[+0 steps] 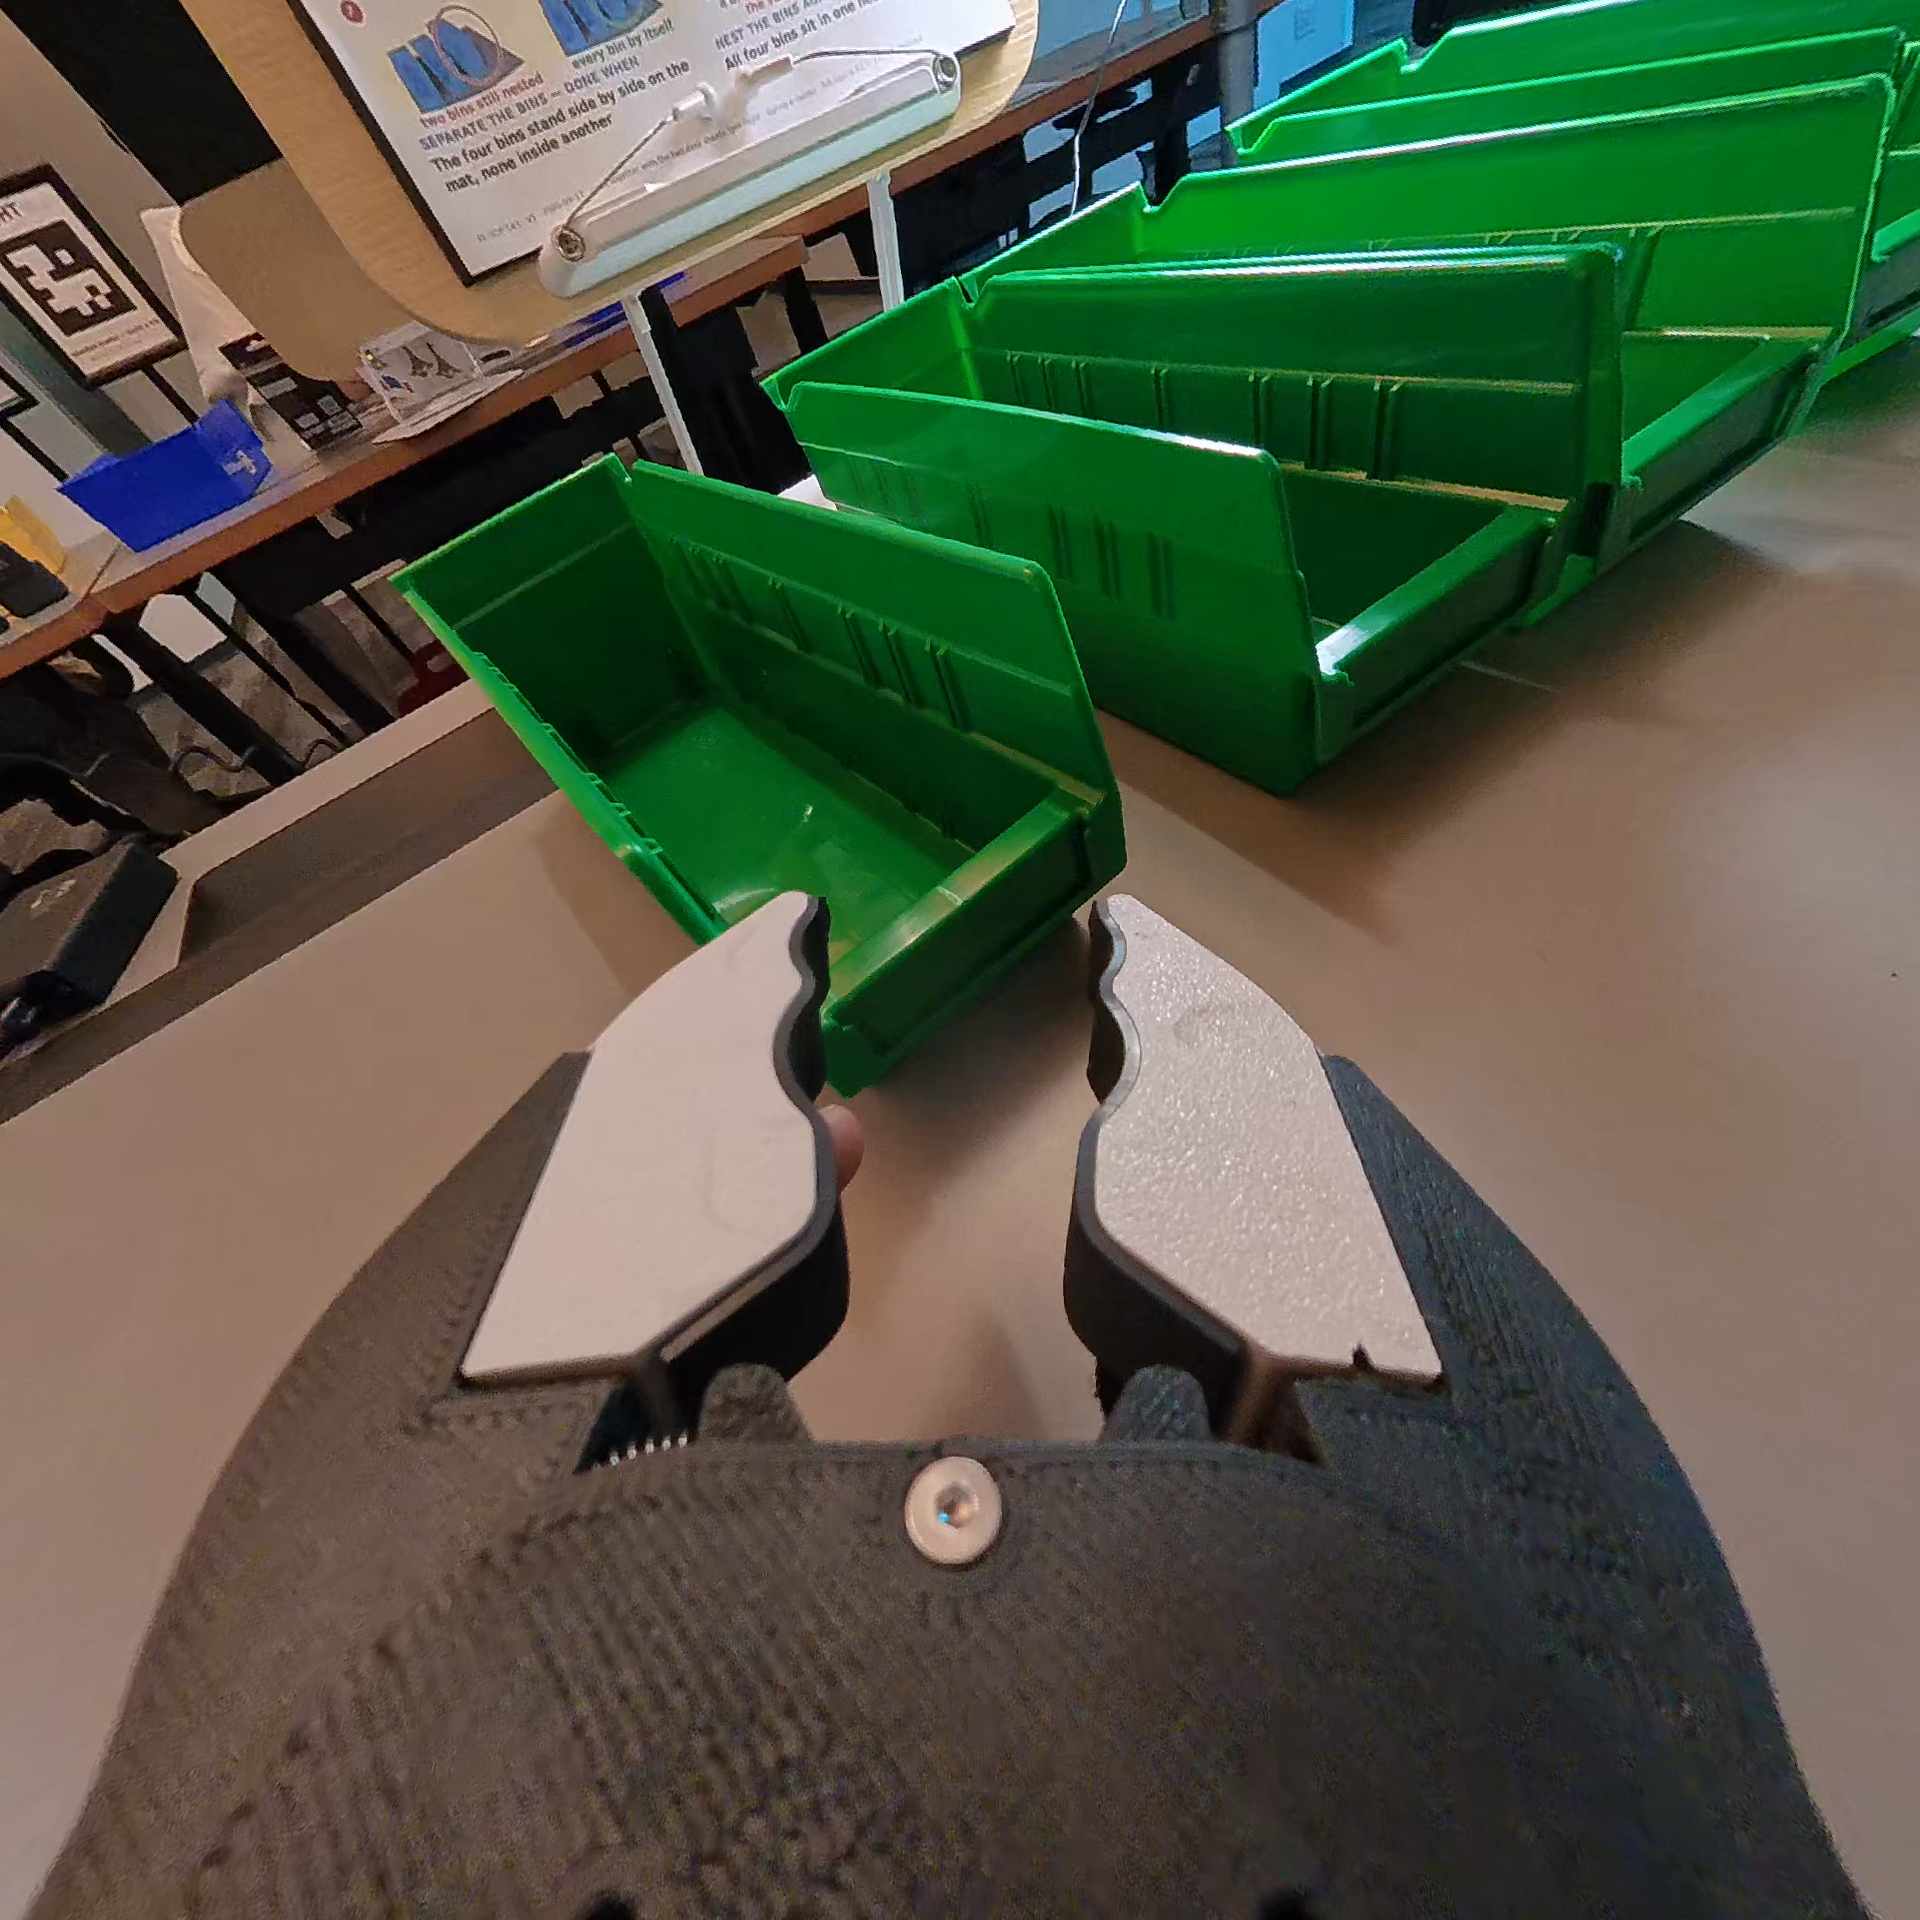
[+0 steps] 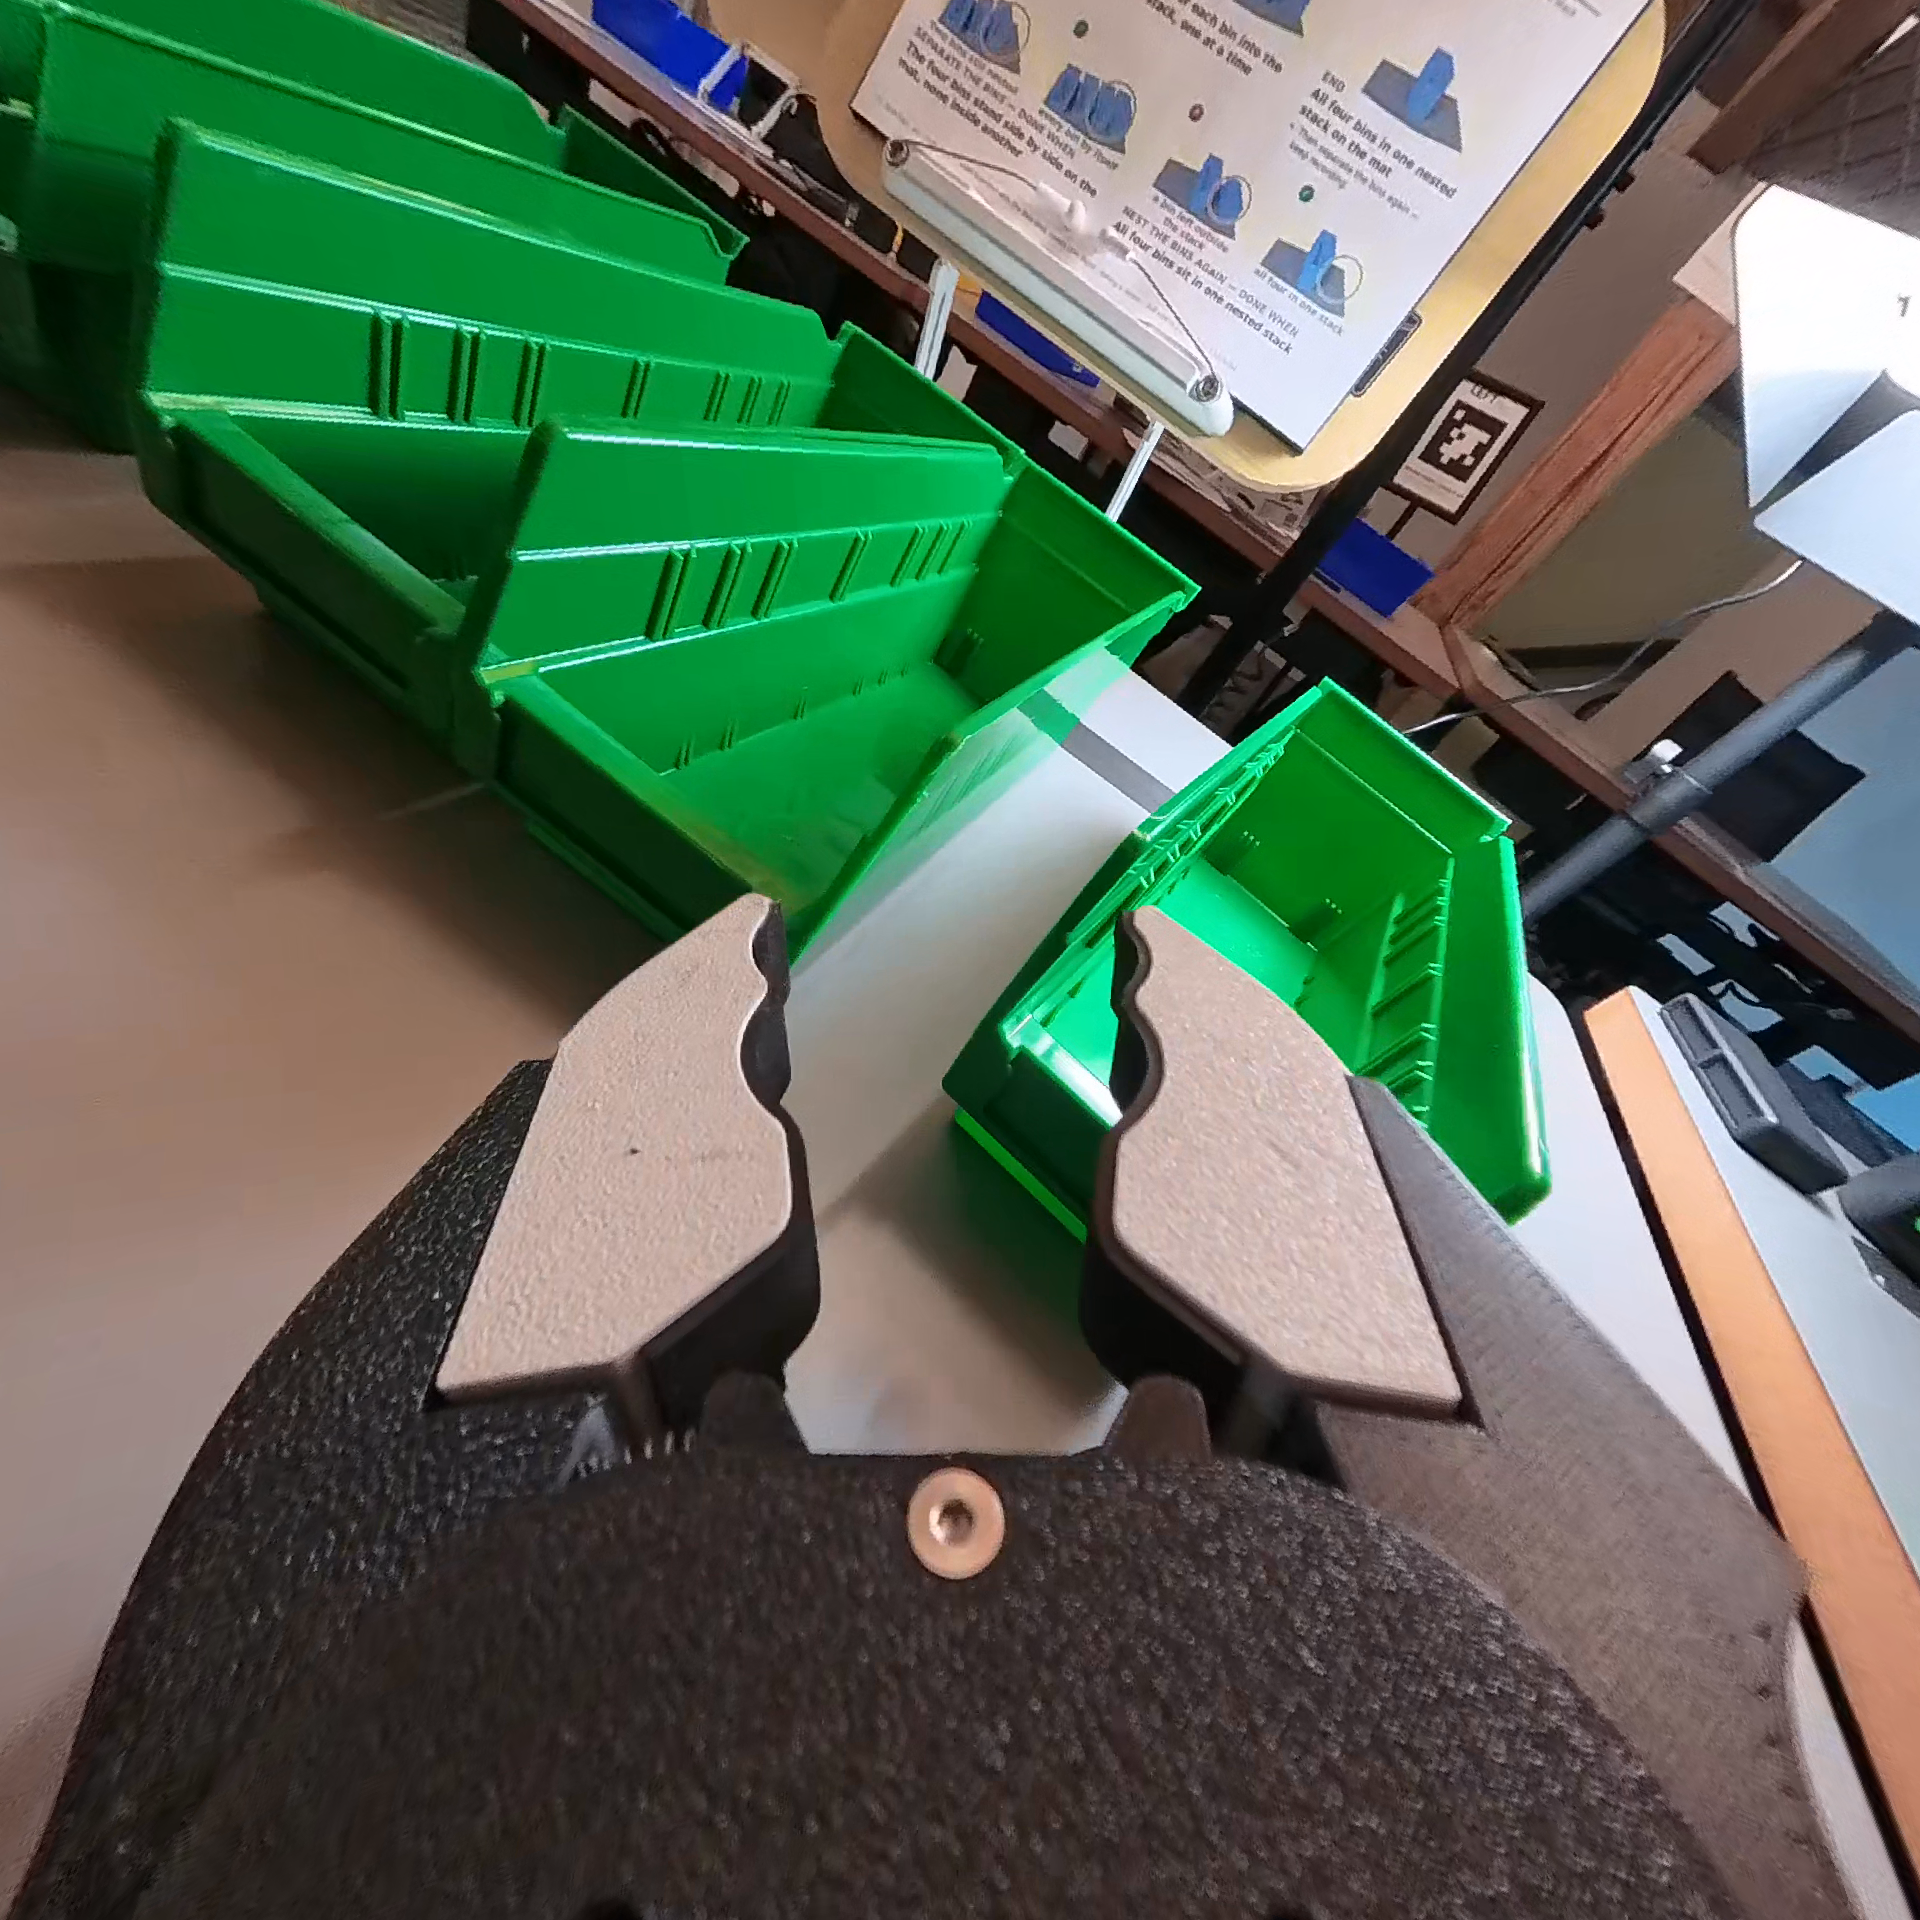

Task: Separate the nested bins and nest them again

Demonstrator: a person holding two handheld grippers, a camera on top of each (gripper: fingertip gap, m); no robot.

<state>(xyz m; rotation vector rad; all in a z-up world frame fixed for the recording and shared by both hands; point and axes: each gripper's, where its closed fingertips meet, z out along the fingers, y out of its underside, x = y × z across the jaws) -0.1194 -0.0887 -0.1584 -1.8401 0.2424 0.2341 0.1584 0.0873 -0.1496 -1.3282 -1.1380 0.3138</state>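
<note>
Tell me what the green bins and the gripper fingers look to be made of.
Green bins: likely moulded hard plastic, glossy; ribbed walls and sharp highlights. Gripper fingers: grey, matte, grainy faceplates on black bodies; probably printed or coated plastic, though metal plates can't be ruled out.

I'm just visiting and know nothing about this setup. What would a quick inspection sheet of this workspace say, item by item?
Surface: plain beige tabletop, bare in front of the bins.
Job's things: one small green plastic bin standing alone; larger green plastic bins in a row beside it, the nearest sitting inside a bigger one.
Clutter: nothing seen on the tabletop.
Grippers: left tool open, empty, just short of the small bin's front; right tool open, empty, one finger over a green bin.
Cables: a thin white cable hanging behind the table.
Surroundings: instruction poster on a clipboard stand, blue plastic bin on a side table.
</note>
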